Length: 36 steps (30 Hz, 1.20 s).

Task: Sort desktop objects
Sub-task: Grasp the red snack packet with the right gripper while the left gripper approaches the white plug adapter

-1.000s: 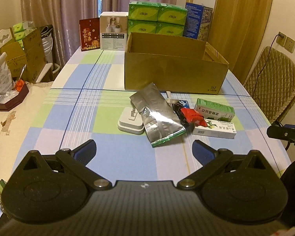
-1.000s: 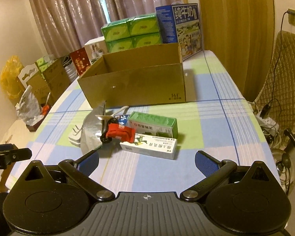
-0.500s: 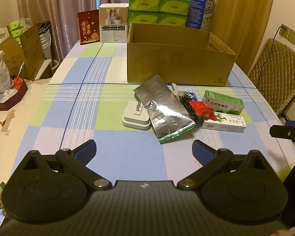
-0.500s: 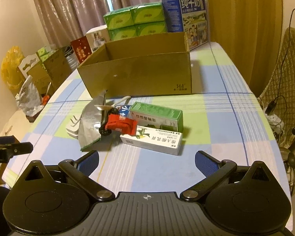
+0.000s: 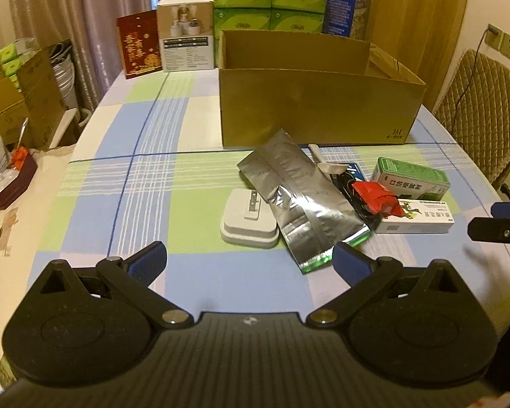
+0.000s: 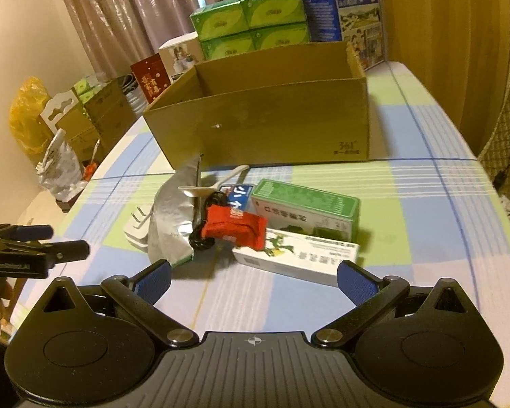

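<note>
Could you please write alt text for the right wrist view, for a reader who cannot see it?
The open right gripper hovers low over a checked tablecloth, facing a white carton with green print, a green-topped box, a red packet and a crumpled silver foil pouch. An open brown cardboard box stands behind them.

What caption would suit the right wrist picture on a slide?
Open right gripper hovers before a white box, red packet and foil bag, cardboard box behind.

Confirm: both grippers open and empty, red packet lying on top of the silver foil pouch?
Not quite. In the right wrist view the red packet lies on the white box, beside the silver foil pouch. The left gripper and right gripper are open and empty.
</note>
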Tool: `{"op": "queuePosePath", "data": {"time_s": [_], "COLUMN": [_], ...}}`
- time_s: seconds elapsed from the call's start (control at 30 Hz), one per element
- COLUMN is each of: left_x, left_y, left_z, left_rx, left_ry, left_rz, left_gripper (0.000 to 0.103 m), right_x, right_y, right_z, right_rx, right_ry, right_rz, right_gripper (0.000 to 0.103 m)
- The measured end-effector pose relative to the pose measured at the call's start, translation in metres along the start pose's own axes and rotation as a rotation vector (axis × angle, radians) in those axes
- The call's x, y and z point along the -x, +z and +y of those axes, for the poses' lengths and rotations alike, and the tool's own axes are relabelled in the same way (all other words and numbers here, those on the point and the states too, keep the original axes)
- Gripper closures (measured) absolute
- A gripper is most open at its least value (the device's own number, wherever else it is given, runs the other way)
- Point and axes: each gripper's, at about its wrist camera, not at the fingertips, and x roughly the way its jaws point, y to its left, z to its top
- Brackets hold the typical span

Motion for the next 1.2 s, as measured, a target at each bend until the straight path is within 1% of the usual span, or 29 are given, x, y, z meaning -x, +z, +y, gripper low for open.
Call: {"op": "queuePosePath", "data": {"time_s": [0.13,0.2,0.3,0.43,0.5,0.57,0.7,0.8,0.9,1.03,1.1,1.2], "left_x": [-0.020,-0.031,-0.046,-0.063,-0.071,-0.079,-0.091,-0.099,-0.105,-0.111,-0.110,-0.107], "left_y": [0.006,0.007,0.009,0.011,0.011,0.010,0.007,0.004,0.004,0.009,0.012,0.010], "left_z": [0.003,0.005,0.008,0.014,0.016,0.017,0.017,0.015,0.013,0.013,0.016,0.023], "left_rx": [-0.025,-0.042,-0.077,-0.099,-0.111,-0.133,-0.163,-0.219,-0.248,-0.262,-0.257,-0.245], "left_ry": [-0.011,-0.020,-0.037,-0.052,-0.055,-0.055,-0.081,-0.089,-0.105,-0.109,-0.118,-0.115], "left_rz": [0.007,0.014,0.022,0.025,0.022,0.023,0.030,0.042,0.040,0.032,0.025,0.033], "left_gripper": [0.001,0.001,0.001,0.002,0.002,0.005,0.008,0.010,0.009,0.009,0.012,0.012], "right_x": [-0.022,-0.033,-0.047,-0.062,-0.070,-0.078,-0.092,-0.103,-0.113,-0.121,-0.122,-0.124], "right_y": [0.004,0.007,0.012,0.018,0.020,0.019,0.013,0.008,0.007,0.005,0.004,0.003], "right_z": [0.001,0.005,0.009,0.017,0.023,0.028,0.039,0.043,0.044,0.042,0.043,0.044], "right_rx": [0.004,0.042,0.127,0.272,0.362,0.456,0.657,0.763,0.812,0.847,0.856,0.881], "right_ry": [0.019,0.030,0.054,0.066,0.066,0.063,0.067,0.056,0.046,0.043,0.051,0.056], "right_rz": [0.025,0.035,0.048,0.057,0.056,0.058,0.080,0.093,0.096,0.102,0.107,0.111], "right_gripper": [0.002,0.003,0.012,0.023,0.027,0.032,0.038,0.042,0.044,0.046,0.047,0.047]}}
